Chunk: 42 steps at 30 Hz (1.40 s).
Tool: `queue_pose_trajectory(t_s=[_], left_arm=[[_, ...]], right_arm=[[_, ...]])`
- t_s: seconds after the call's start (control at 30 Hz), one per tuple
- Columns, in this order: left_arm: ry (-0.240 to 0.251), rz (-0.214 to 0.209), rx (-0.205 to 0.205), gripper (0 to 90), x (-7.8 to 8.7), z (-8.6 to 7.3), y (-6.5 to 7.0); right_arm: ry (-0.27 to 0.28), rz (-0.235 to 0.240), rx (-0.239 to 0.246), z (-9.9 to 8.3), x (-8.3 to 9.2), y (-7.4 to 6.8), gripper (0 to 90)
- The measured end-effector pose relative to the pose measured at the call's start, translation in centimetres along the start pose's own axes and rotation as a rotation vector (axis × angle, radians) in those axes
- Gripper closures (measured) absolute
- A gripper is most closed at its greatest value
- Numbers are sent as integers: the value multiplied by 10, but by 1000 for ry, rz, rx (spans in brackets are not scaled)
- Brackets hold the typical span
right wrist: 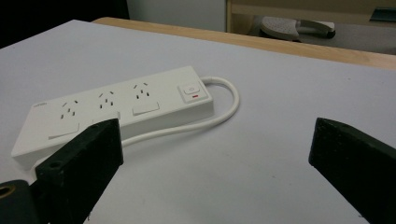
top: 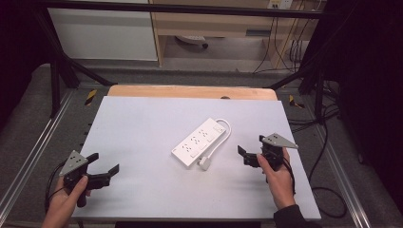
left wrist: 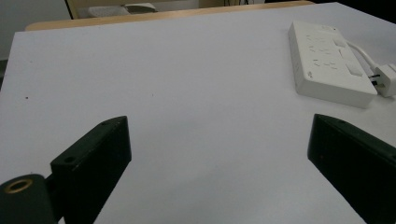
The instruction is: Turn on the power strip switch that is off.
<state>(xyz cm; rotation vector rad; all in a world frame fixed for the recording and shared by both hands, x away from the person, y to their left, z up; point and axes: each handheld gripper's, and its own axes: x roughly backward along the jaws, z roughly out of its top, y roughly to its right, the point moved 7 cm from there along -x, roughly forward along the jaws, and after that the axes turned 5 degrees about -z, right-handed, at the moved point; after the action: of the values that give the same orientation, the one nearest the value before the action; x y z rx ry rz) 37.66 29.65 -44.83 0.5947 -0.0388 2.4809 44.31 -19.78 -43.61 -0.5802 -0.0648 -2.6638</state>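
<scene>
Both jaws are spread wide on the left gripper (top: 103, 165) and the right gripper (top: 251, 147), with a white power strip (top: 199, 141) lying between them on the table (top: 142, 128).

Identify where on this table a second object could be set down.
Bare: the white tabletop between the left gripper and the power strip, plus the far-left corner. Crowded: between the plug and the right gripper.

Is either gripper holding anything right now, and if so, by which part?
Nothing is held. The left gripper and the right gripper are both open over bare table, and the power strip lies untouched between them.
</scene>
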Motion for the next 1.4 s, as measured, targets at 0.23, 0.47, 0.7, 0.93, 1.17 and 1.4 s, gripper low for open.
queue_pose_trajectory(t_s=[0.23, 0.47, 0.7, 0.93, 1.17, 1.4], left_arm=[[-3, 2, -3, 62, 0, 0, 0], [-5, -1, 2, 63, 0, -1, 0], [-4, 2, 1, 63, 0, -1, 0], [-7, 5, -3, 62, 0, -1, -1], [-4, 6, -10, 63, 0, -1, -1], [-4, 5, -13, 63, 0, -1, -1]], right_arm=[[3, 7, -2, 6, -2, -2, 34], [3, 16, -7, 11, -4, -4, 30], [4, 21, 3, 17, -8, -7, 31], [6, 28, 19, 25, -13, -12, 32], [12, 32, 27, 31, -19, -17, 32], [27, 14, 31, 35, -24, -20, 34]])
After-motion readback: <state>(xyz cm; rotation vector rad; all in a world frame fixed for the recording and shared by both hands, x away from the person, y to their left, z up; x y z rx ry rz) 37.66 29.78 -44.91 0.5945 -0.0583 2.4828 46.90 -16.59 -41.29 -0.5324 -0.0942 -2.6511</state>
